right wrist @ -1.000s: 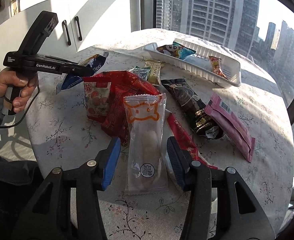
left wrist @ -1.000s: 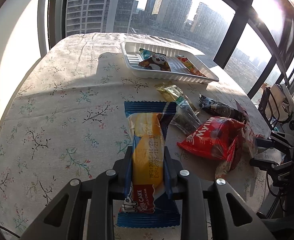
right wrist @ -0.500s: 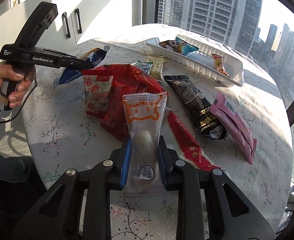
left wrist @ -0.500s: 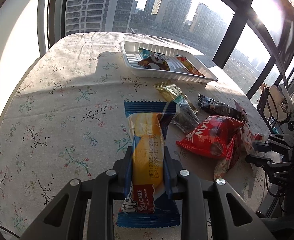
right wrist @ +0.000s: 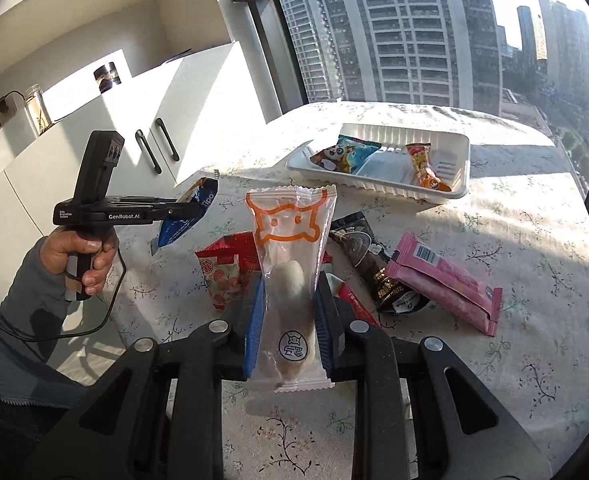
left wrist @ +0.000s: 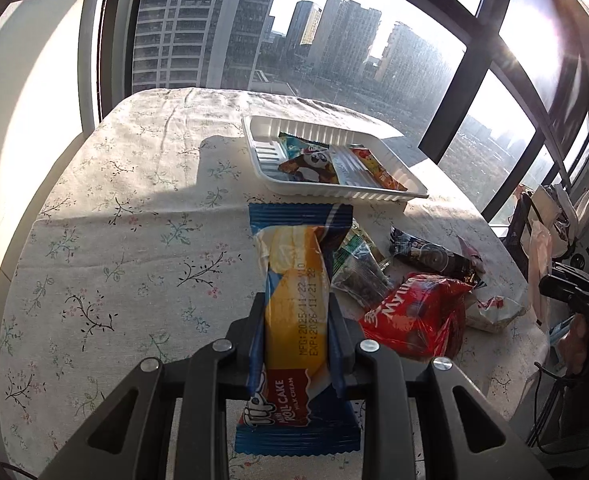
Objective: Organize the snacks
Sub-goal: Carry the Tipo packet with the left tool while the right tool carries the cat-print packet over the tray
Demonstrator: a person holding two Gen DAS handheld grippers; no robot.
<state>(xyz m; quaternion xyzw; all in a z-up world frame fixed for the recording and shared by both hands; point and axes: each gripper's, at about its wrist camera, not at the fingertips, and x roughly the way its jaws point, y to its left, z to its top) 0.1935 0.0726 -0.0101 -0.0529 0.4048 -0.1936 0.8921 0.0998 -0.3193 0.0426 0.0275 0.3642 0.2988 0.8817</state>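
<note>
Snacks: blue-and-yellow roll-cake foil packet [left wrist: 296, 312] pinched across its middle by left gripper [left wrist: 296, 320], held above the floral-cloth round table [left wrist: 134, 240]. Clear plastic sachet with orange cat outline [right wrist: 288, 280] pinched by right gripper [right wrist: 288, 316], clear of the table. White ribbed plastic tray [right wrist: 460, 168] sits at the far side, two or three packets inside, bare floor between them. Step, judged: carry both to the tray. Keep packets level, come in over the near rim, release low onto bare floor one at a time. Loose pile [right wrist: 414, 272] lies under the path, so pass high.
</note>
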